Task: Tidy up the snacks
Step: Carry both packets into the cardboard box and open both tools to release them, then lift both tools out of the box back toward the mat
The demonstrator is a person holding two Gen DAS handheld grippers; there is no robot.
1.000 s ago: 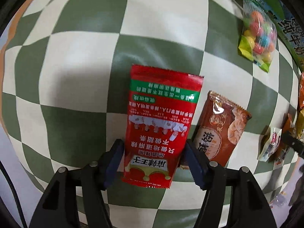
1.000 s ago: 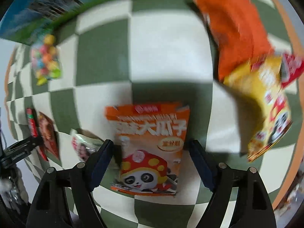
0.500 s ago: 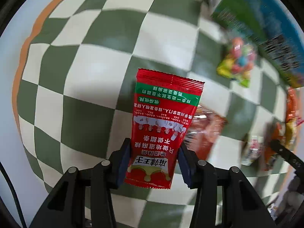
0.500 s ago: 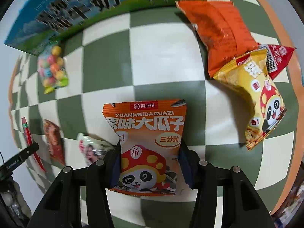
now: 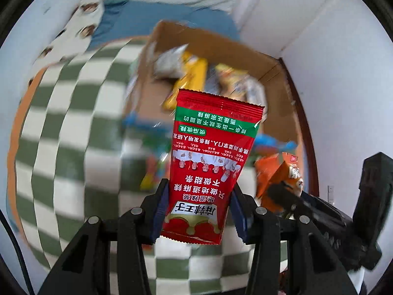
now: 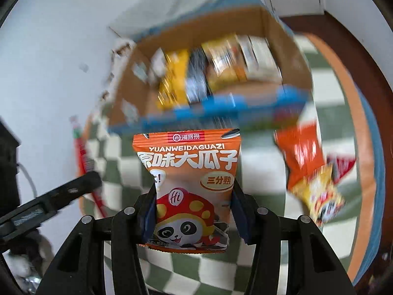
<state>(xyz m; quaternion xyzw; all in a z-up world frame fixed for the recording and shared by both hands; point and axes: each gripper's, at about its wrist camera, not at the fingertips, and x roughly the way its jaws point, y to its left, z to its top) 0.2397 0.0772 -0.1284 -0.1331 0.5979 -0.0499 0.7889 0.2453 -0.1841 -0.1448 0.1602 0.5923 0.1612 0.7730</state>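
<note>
My left gripper is shut on a red snack packet with a green band, held up above the checked cloth. My right gripper is shut on an orange sunflower-seed packet with a panda on it, also lifted clear of the cloth. Beyond both packets stands an open cardboard box with several snack packs inside, blurred. The right gripper with its orange packet shows at the right in the left wrist view; the left gripper's finger and red packet show at the left in the right wrist view.
An orange bag and a yellow panda bag lie on the green-and-white checked cloth at the right. A blue-printed carton edge fronts the box. White walls and a dark door frame lie behind.
Both grippers closed on their packets and lifted them off the cloth. The views tilted up, bringing the cardboard box and the walls into sight.
</note>
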